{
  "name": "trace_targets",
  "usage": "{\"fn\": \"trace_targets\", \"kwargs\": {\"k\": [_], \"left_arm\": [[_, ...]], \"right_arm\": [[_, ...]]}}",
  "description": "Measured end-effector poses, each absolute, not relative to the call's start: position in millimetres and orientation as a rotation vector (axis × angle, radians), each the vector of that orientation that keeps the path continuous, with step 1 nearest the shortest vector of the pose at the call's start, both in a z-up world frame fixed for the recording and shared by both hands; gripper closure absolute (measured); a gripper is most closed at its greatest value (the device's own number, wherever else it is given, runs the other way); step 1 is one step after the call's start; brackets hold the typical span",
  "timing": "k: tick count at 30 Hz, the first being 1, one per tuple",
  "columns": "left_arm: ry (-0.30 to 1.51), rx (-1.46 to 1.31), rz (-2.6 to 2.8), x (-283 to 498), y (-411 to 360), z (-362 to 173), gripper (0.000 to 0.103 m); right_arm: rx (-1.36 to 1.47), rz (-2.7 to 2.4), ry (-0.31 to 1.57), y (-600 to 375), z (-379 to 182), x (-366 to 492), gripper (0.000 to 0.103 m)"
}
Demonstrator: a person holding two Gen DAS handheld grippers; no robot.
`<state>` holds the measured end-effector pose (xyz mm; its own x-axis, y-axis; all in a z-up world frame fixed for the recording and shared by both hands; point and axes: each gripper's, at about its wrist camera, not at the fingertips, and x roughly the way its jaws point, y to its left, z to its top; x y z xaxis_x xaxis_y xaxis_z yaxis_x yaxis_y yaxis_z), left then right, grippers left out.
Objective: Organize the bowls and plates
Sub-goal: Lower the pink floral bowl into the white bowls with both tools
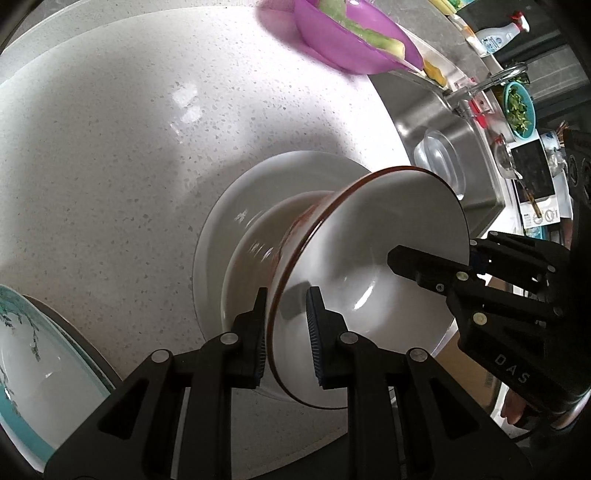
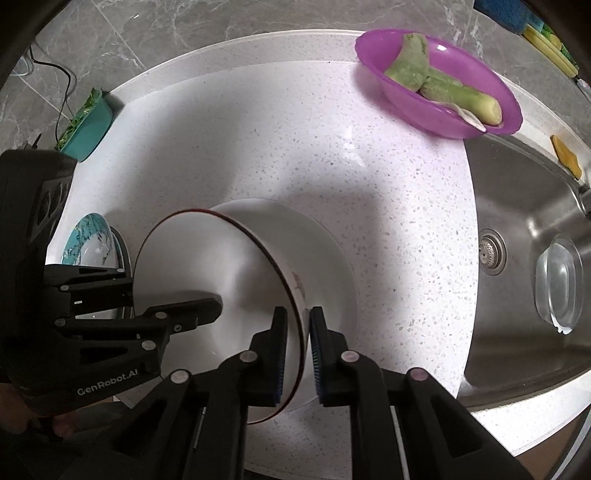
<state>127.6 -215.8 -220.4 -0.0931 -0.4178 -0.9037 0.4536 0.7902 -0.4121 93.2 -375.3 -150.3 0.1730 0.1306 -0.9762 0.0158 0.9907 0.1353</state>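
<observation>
A speckled white desk [image 2: 332, 166] runs beside a steel sink [image 2: 524, 206]. Both the left claw [image 1: 286, 325] and right claw [image 2: 298, 343] pinch the red-rimmed white bowl [image 1: 373, 258], tilted above a white plate [image 1: 236, 229].

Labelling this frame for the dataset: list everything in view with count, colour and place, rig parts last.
red-rimmed bowl: 1, white, tilted over the plate, rim pinched by both claws
white plate: 1, white, on the counter under the bowl
counter: 1, white speckled
purple bowl: 1, purple, far counter beside the sink, holding green vegetable pieces
teal patterned dish: 1, teal and white, left counter edge
teal basket: 1, teal, far left, with greens
sink: 1, steel, right
clear bowl: 1, transparent, in the sink
spray bottle: 1, white, behind the sink
left claw: 1, black, shut on the bowl rim
right claw: 1, black, shut on the bowl rim
</observation>
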Motion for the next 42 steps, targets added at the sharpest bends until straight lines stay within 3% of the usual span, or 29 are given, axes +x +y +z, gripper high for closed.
{"fn": "trace_targets", "kwargs": {"k": [11,23,29,31,33,42], "left_arm": [[1.475,0.018,-0.725,128,-214,-221,0.085],[1.436,0.047,-0.701,125,-216,-217,0.084],[1.402,0.019,-0.710,127,-213,-212,0.078],[1.382,0.007,-0.710,128,-210,-208,0.066],[1.369,-0.015,-0.724,127,-208,-204,0.060],[1.358,-0.010,-0.723,122,-205,-203,0.058]], "right_arm": [[0.277,0.092,1.424,-395,-154,96,0.088],[0.111,0.102,1.422,-375,-156,96,0.090],[0.174,0.133,1.439,-384,-162,98,0.091],[0.161,0.133,1.444,-383,-163,100,0.091],[0.150,0.131,1.458,-381,-165,101,0.089],[0.149,0.133,1.479,-380,-173,104,0.090]]}}
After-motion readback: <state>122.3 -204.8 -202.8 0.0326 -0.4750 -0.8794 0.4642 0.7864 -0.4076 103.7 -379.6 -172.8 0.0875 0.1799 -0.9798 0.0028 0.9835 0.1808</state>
